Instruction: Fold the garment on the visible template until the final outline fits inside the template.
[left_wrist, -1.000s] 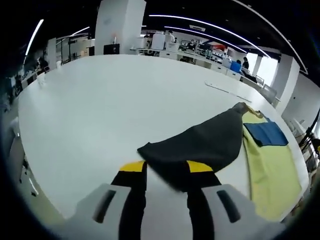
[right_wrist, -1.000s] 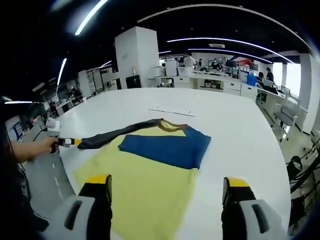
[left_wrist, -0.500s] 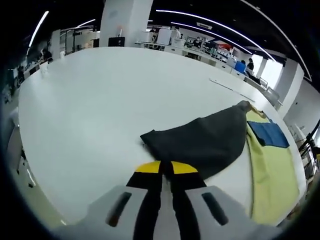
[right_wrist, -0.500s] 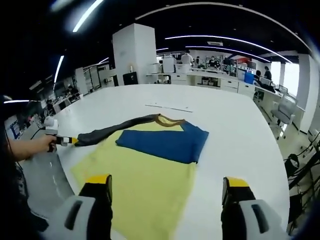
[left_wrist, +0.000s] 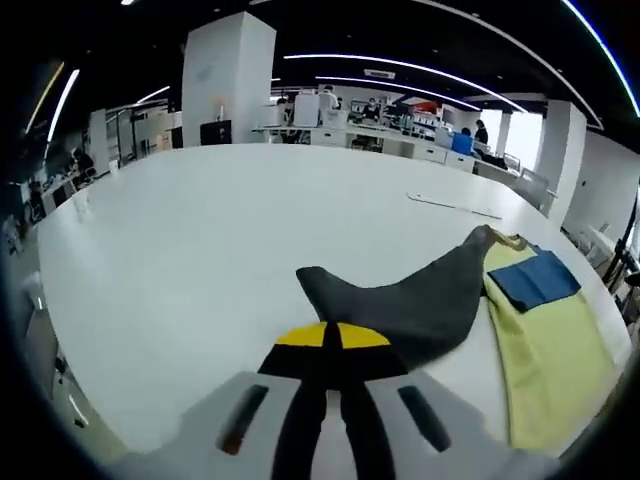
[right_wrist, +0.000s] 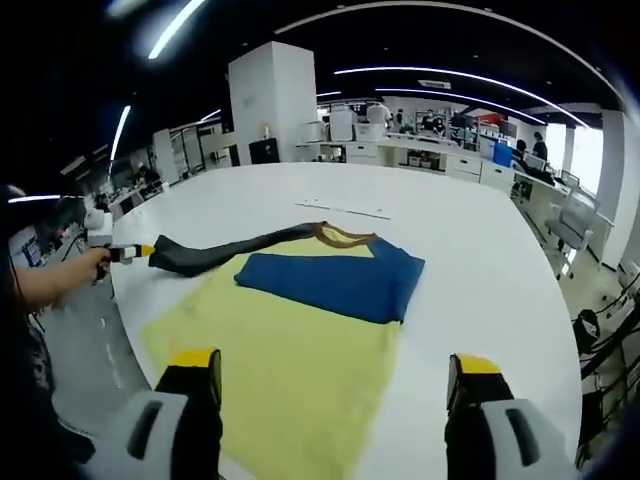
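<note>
Now the left gripper (left_wrist: 325, 335) has clamped its jaws together on the cuff end of the dark sleeve (left_wrist: 400, 300); a second ago those jaws stood apart with the sleeve end lying between them, and half a second ago they were almost closed. In the left gripper view the sleeve runs away from the jaw tips, ahead and to the right, to the collar of the garment (left_wrist: 545, 350), whose yellow body and blue sleeve (left_wrist: 535, 280) lie further right on the white table (left_wrist: 200, 230). In the right gripper view the left gripper (right_wrist: 130, 252) appears far off to the left, held in the person's hand (right_wrist: 70, 272), and the dark sleeve (right_wrist: 235, 248) it grips is drawn out in a long band from there to the collar, seemingly raised a little off the table near the gripper. The right gripper (right_wrist: 335, 375) has not changed: its jaws are spread wide and empty, with the yellow body of the garment (right_wrist: 290, 365) directly ahead between them and the blue sleeve (right_wrist: 335, 280) already folded across the chest beyond. I cannot make out a separate template outline in either view. The grasp looks secure, so the likely next step is to carry the dark sleeve inward over the body, mirroring the blue one.
</note>
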